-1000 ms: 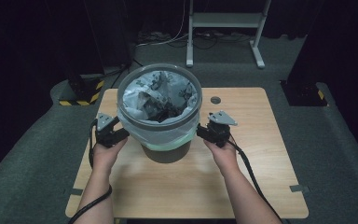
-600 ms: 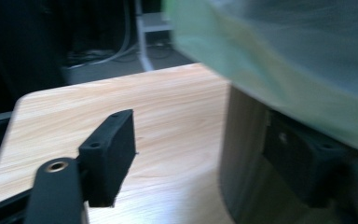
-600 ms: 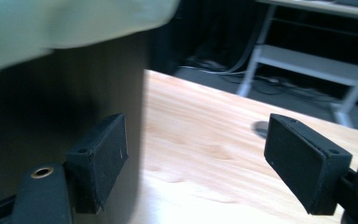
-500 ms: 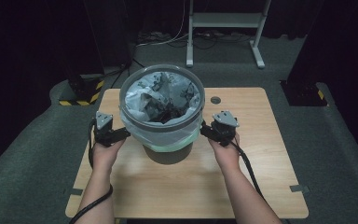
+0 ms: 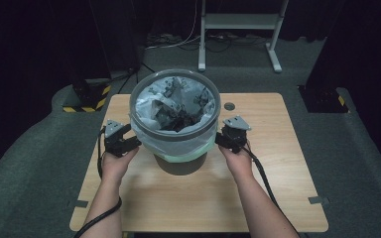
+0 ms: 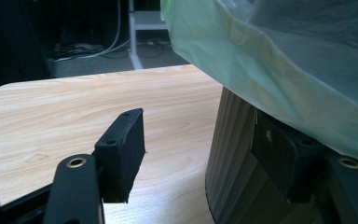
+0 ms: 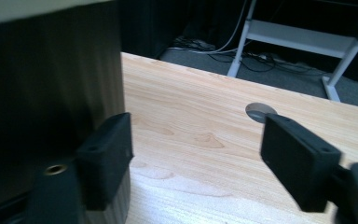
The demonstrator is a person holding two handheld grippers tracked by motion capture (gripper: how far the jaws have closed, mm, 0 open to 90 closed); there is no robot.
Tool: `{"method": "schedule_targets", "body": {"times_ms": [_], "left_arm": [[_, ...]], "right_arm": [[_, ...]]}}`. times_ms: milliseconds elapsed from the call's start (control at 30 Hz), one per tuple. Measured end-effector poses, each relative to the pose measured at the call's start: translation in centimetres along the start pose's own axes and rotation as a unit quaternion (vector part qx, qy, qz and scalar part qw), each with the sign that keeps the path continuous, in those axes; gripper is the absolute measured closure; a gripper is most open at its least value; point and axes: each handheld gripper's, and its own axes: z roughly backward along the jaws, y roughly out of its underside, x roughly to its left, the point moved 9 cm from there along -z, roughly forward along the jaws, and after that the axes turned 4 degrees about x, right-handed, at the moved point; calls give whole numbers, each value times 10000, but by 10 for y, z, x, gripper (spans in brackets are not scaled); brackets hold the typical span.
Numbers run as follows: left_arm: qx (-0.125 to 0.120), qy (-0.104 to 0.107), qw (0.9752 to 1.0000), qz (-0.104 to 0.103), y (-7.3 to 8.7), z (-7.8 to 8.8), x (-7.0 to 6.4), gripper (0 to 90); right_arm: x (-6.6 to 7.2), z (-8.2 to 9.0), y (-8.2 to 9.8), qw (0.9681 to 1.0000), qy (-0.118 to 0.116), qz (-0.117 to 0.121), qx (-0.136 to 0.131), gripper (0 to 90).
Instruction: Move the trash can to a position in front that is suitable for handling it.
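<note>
While it stands upright on the wooden table [image 5: 278, 188], the ribbed dark bin [image 5: 180, 161] wears a pale green liner [image 5: 188, 148] folded over its grey rim. Left gripper [image 5: 130, 144] and right gripper [image 5: 222, 140] flank it; both jaws, just closing, stand open and hold nothing.

We see a light wooden table [image 5: 278, 148] with rounded corners and a round grey cable port [image 5: 229, 106] near its far edge. It stands on grey carpet [image 5: 357, 163]. Behind it we note a white metal stand [image 5: 238, 29] with loose cables [image 5: 178, 42] at its feet. Yellow-and-black hazard tape [image 5: 87, 101] marks a dark base at the left. The surroundings beyond are black and unlit.
</note>
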Motion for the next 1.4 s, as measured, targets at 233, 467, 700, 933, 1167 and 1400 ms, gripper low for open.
{"method": "schedule_targets", "body": {"times_ms": [233, 467, 700, 933, 1167, 1400], "left_arm": [[68, -100, 9999, -34, 1, 0, -9, 423], [182, -34, 9996, -219, 4, 3, -20, 426], [259, -63, 9991, -338, 8, 4, -28, 370], [60, -382, 9979, -523, 7, 5, -21, 171], [227, -124, 9985, -479, 14, -1, -22, 233], [385, 91, 9981, -469, 16, -4, -29, 362]], "right_arm": [[1, 12, 4, 9999, -58, 74, -98, 329], [-4, 24, 12, 9995, -219, -20, -224, 334], [-11, 36, 22, 9994, -176, -93, -266, 298], [-20, 37, 26, 9997, 9, -170, -182, 168], [-27, 25, 23, 9993, 175, -307, -127, 175], [-20, 15, 25, 9994, 6, -344, -6, 241]]}}
